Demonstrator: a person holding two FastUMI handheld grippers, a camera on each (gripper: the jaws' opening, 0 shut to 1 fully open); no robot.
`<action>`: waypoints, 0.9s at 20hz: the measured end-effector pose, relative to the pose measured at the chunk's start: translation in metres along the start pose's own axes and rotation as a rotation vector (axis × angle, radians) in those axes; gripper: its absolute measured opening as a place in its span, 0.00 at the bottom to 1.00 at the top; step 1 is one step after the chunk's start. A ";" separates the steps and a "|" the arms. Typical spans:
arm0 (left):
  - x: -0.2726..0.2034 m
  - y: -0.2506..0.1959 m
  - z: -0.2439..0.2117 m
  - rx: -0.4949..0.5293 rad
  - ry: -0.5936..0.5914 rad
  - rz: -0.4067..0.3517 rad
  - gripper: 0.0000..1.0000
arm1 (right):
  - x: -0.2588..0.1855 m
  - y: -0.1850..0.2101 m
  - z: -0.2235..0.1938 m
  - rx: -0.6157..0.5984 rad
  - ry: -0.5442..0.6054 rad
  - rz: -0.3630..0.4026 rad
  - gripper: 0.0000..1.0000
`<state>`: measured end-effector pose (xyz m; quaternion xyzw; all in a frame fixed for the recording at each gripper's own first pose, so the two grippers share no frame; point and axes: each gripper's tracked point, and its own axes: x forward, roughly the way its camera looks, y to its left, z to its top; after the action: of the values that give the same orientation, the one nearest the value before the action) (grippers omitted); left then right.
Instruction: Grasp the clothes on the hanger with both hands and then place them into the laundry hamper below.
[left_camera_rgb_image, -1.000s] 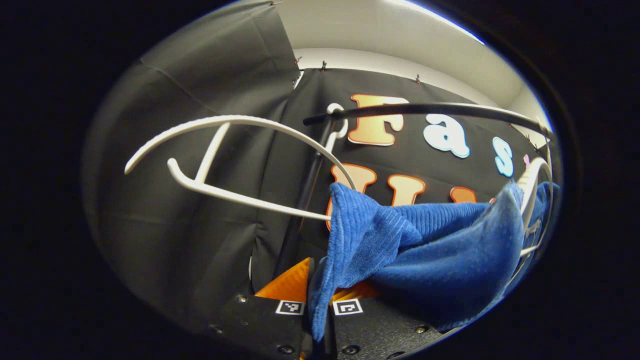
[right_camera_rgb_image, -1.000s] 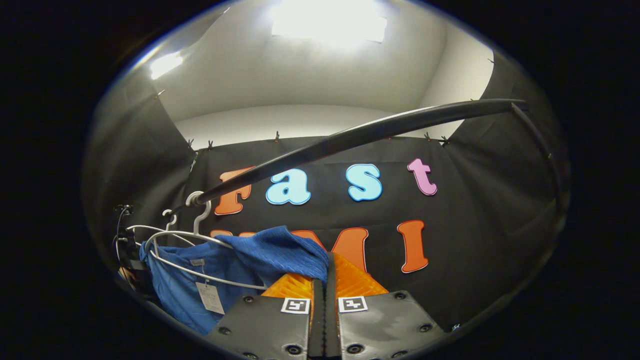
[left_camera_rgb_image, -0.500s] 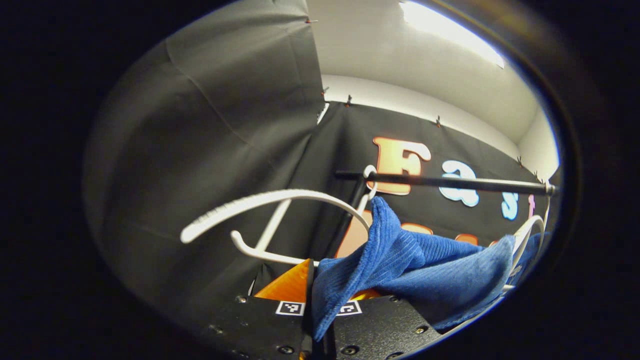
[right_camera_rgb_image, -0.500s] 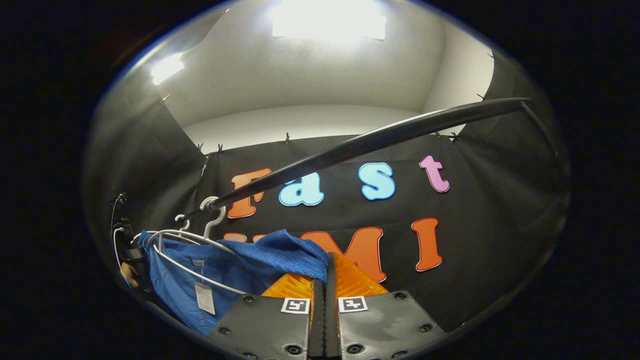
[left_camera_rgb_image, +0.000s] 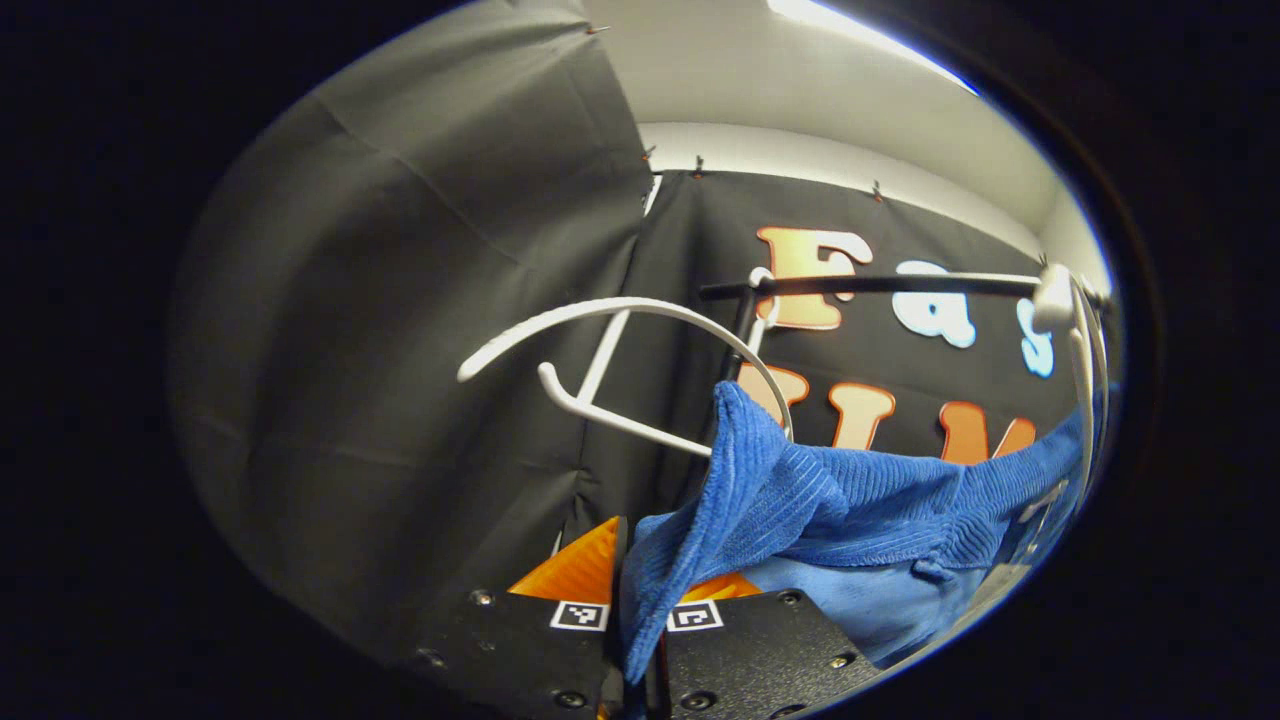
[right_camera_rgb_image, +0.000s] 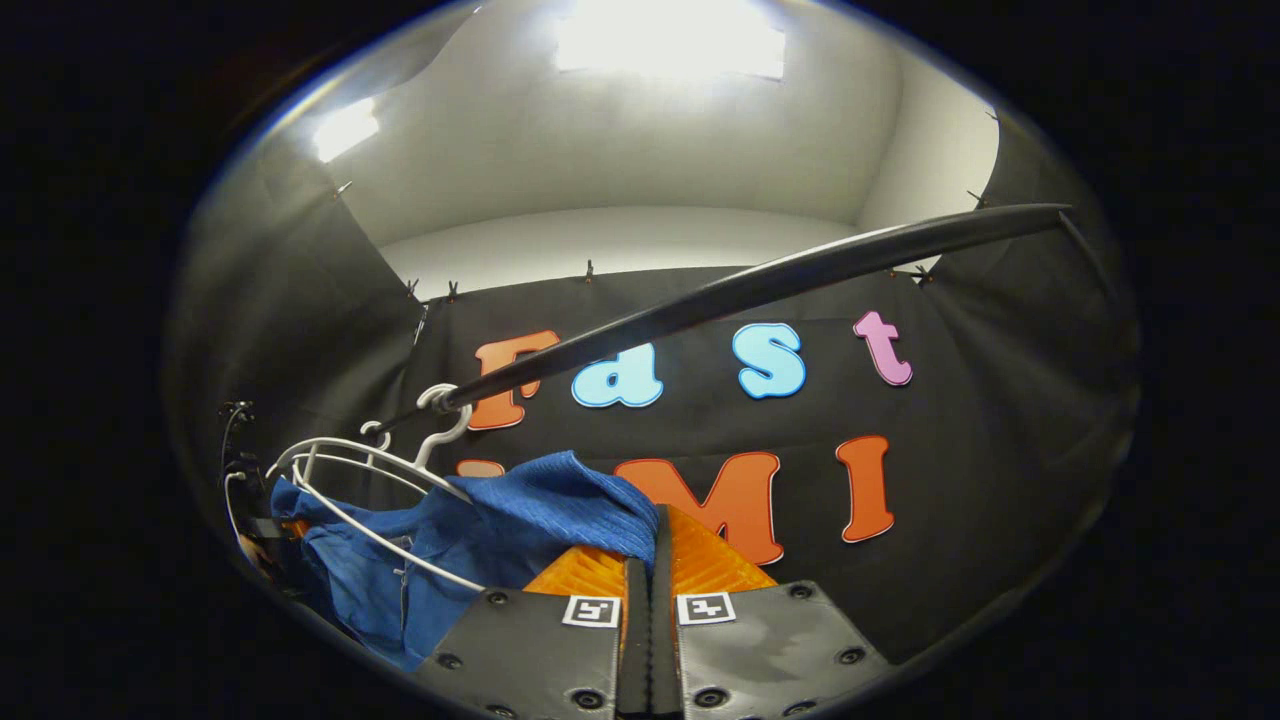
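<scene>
The blue ribbed garment (left_camera_rgb_image: 850, 500) stretches between both grippers below the black rail (left_camera_rgb_image: 900, 285). My left gripper (left_camera_rgb_image: 640, 565) is shut on one bunched end of it, and the cloth hangs down over the fingers. A bare white hanger (left_camera_rgb_image: 620, 365) hangs from the rail just left of the cloth. In the right gripper view, my right gripper (right_camera_rgb_image: 652, 535) is shut on the other end of the garment (right_camera_rgb_image: 500, 520), which sags leftward under two white hangers (right_camera_rgb_image: 370, 470). The left gripper (right_camera_rgb_image: 250, 505) appears small at that far left edge.
The rail (right_camera_rgb_image: 750, 290) slants across above the right gripper. A second white hanger (left_camera_rgb_image: 1065, 330) hangs at the right edge of the left gripper view, close to the cloth. Black cloth walls enclose the back and both sides, with a white ceiling above.
The garment has slid lower and off the hangers, and now lies stretched flatter between the grippers. The left gripper's view has swung, with the bare hanger shifting right. Both grippers stay shut.
</scene>
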<state>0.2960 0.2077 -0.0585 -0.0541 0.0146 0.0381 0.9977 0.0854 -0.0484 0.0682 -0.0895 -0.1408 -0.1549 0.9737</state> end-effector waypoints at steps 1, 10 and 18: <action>-0.008 -0.006 -0.002 0.014 -0.001 -0.012 0.09 | 0.001 -0.005 0.001 -0.008 -0.004 -0.012 0.07; -0.057 -0.035 -0.001 0.046 0.027 -0.091 0.09 | 0.019 -0.068 -0.009 -0.082 -0.010 -0.155 0.07; -0.085 -0.089 -0.044 0.086 0.127 -0.176 0.09 | 0.015 -0.137 -0.066 -0.115 0.121 -0.313 0.07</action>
<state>0.2172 0.1080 -0.0903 -0.0144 0.0747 -0.0536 0.9957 0.0703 -0.1954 0.0284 -0.1124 -0.0851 -0.3174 0.9378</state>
